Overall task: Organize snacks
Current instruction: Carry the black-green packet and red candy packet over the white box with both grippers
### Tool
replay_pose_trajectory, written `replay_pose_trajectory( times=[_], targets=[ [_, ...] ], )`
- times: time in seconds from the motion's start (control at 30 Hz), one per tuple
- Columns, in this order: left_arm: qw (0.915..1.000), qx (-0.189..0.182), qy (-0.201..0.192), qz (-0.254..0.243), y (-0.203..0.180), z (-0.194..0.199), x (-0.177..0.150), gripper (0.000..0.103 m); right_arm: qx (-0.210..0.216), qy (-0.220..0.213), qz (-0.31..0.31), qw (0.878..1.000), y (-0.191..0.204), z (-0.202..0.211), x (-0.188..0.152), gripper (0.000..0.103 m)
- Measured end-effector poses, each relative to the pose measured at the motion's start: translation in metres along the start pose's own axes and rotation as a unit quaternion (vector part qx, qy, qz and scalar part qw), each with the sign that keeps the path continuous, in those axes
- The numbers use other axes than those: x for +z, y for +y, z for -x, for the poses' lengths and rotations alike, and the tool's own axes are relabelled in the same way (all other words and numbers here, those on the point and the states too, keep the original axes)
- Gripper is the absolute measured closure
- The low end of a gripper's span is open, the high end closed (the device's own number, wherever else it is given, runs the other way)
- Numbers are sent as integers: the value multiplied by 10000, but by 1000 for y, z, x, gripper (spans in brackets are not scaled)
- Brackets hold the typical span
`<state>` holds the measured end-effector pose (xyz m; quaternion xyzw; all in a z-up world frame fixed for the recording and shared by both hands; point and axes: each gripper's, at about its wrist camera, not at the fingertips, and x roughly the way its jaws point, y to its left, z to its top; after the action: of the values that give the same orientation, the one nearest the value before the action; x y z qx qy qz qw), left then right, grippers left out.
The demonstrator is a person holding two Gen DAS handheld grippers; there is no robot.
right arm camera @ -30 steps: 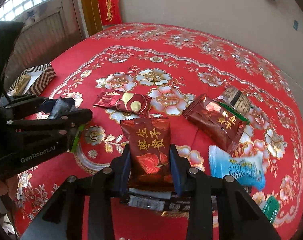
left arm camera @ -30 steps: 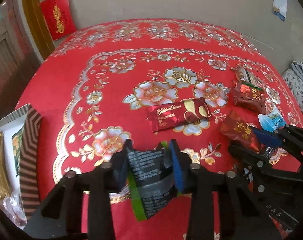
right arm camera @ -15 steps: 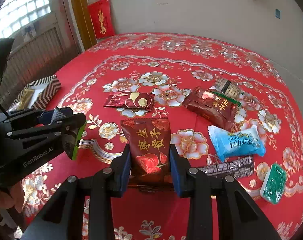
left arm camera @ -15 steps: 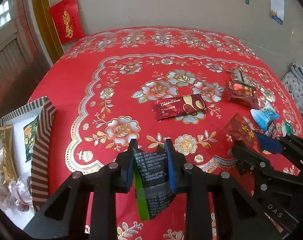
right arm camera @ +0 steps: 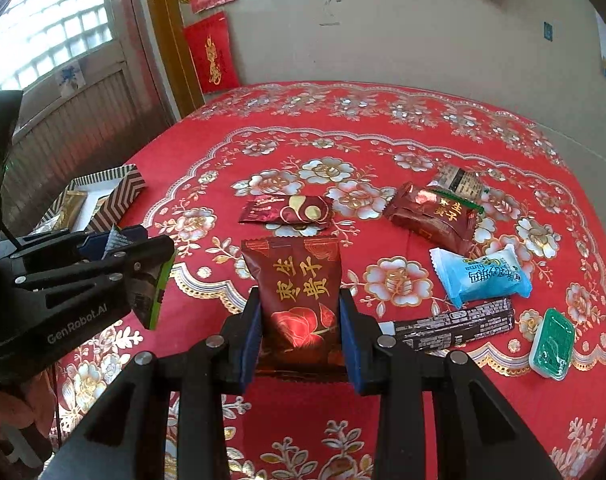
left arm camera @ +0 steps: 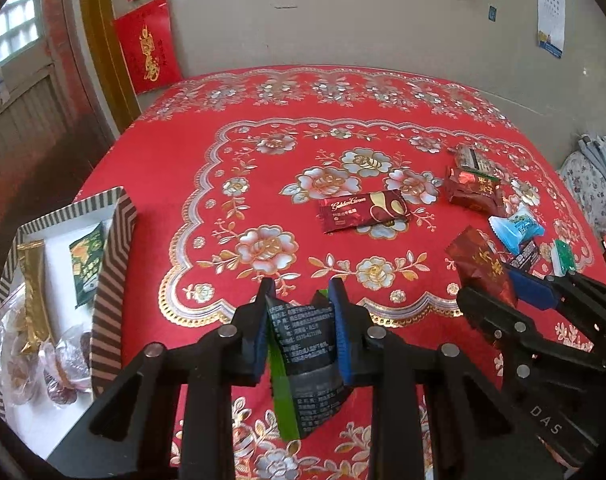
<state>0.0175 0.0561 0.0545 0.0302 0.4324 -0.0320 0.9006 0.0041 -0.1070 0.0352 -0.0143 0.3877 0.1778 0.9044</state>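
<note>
The left gripper (left arm camera: pixel 301 312) clamps a black packet (left arm camera: pixel 307 364) lengthwise; the right gripper (right arm camera: pixel 299 312) clamps a dark red packet (right arm camera: pixel 299 292) pointing forward.

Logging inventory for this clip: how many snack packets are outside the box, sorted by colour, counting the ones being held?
Dark red: 3
Black with green edge: 2
Light blue: 1
Black stick: 1
Green tub: 1
Total: 8
</note>
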Motion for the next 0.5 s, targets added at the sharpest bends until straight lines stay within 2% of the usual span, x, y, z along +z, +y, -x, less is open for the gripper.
replay_pose_trajectory(
  times=[0.5],
  targets=[
    [9995,206,-217,87,25,31,-5,74,183,-174,200,9995,37,12,11,68]
  ],
)
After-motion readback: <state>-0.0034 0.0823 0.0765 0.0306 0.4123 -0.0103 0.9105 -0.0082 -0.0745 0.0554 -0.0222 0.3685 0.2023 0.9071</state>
